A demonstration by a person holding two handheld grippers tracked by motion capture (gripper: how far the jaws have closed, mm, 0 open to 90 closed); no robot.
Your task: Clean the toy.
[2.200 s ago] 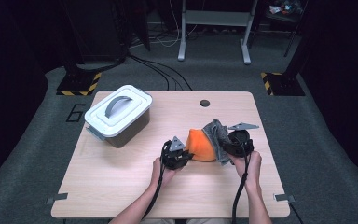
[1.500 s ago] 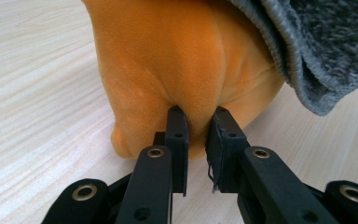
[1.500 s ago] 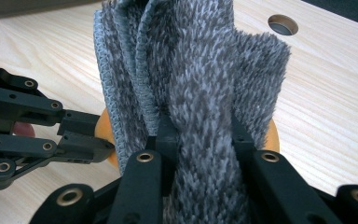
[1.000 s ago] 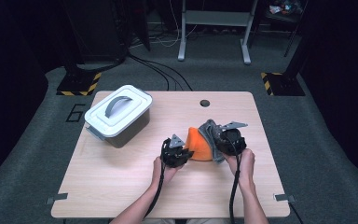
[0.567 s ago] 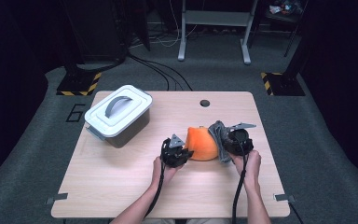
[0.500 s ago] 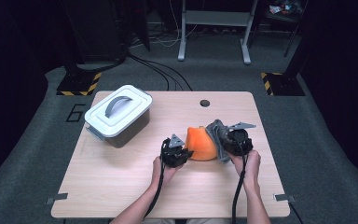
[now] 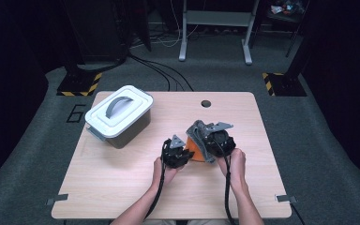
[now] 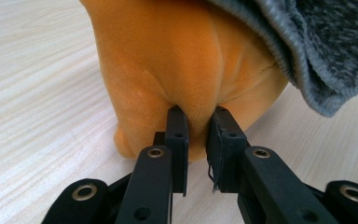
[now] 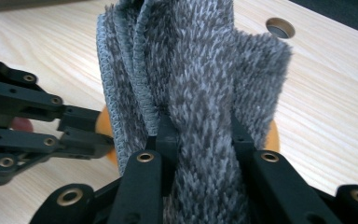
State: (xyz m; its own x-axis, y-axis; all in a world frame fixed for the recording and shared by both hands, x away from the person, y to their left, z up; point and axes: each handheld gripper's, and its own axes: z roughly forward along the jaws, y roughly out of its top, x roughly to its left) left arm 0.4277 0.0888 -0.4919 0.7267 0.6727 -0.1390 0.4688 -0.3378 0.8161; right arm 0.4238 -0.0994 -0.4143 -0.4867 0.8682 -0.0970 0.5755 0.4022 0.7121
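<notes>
Clamped nearly shut, the left gripper (image 8: 196,135) pinches a fold of the orange plush toy (image 8: 177,70), its two black pads pressed into the soft fabric low on the toy's side. Beside it, the right gripper (image 9: 200,135) grips a bunched grey towel (image 9: 191,70) between its jaws, the pile squeezed tight and spilling over the pads. From the high view both grippers meet near the middle of the table (image 7: 122,187), a little toward its right edge; the towel drapes over the toy and hides most of it, leaving an orange patch between the grippers. What kind of figure the toy is cannot be made out. Farther off, near the far left corner, stands a lidded grey box (image 7: 119,115).
</notes>
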